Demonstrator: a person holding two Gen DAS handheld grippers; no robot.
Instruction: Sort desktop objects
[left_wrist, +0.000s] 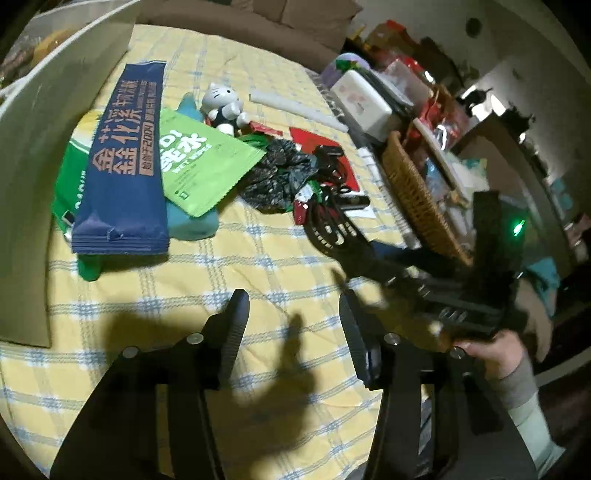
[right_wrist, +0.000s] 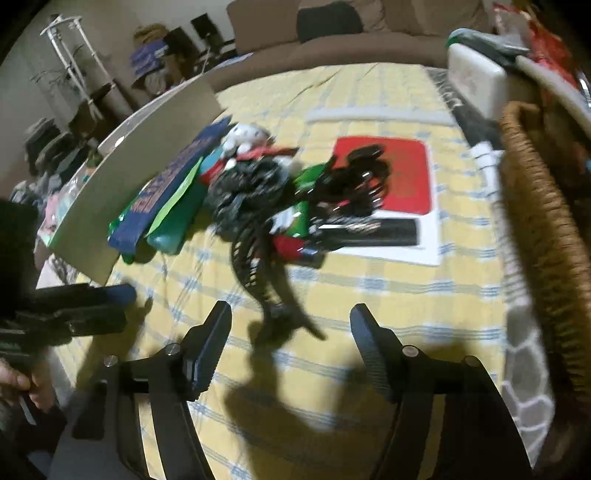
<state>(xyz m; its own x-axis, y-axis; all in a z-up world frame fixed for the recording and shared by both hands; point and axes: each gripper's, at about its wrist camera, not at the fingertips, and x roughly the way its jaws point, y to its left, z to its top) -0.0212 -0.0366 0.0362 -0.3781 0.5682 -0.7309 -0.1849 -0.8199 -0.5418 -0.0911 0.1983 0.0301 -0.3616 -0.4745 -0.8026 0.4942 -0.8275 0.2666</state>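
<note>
Heaped mid-frame on the yellow checked cloth surface: long navy snack packet, green wet-wipes pouch, black openwork hair claw. Left gripper and right gripper fingers apart, empty, apparently ready for picking.

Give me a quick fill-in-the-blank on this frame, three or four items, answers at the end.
1. The long packet lying on top of the green wet-wipes pouch is dark ____.
2. Both tools, left tool and right tool, have nothing between their ____.
3. The cloth covering the surface is checked in blue, white and ____.
4. The basket at the edge of the surface is made of woven ____.

Answers: blue; fingers; yellow; wicker
</note>
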